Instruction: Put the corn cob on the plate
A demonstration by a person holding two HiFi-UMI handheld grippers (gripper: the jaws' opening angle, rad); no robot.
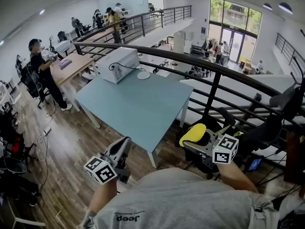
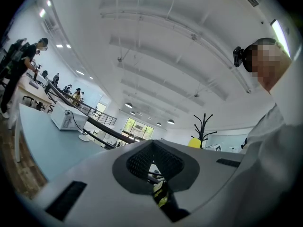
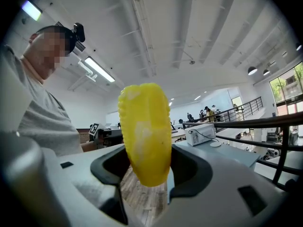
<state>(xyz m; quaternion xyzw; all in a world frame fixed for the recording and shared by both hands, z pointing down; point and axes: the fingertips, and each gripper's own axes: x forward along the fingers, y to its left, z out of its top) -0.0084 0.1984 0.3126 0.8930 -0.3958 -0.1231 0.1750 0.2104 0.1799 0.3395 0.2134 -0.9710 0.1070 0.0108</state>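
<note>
**A:** Start close in. What is the left gripper point(image 1: 123, 146) doing?

**B:** Its jaws are pressed together with nothing between them. In its own view the two ribbed pads point(image 2: 142, 161) meet at the tip. It hangs low over the wood floor point(image 1: 71, 142), off the desk's near edge.

**A:** And the right gripper point(image 1: 202, 141)?

**B:** It is pinching the corn point(image 1: 193, 133). In the right gripper view the jaws stand wide on either side of the cob point(image 3: 144, 136). They press its lower part, and the rest of it sticks out past them.

**A:** So where is the corn in relation to the desk point(image 1: 138, 106)?

**B:** It is in the air, off the near right corner and not over the top. It is well apart from the plate point(image 1: 143, 75).

**A:** Where does the plate sit?

**B:** It lies flat by the far edge of the desk, just beside a white box point(image 1: 116, 65). The box stands at the far left corner, and a dark cable comes from its front. Both show small in the right gripper view too, the plate point(image 3: 215, 144) to the right of the box point(image 3: 200, 135).

**A:** Is there anything on the plate?

**B:** I cannot tell; it is too small.

**A:** What is beyond the desk?

**B:** A dark curved rail point(image 1: 200, 63) runs just behind its far edge. Further left, a person point(image 1: 40, 66) in dark clothes stands at a wooden table point(image 1: 71, 63).
</note>
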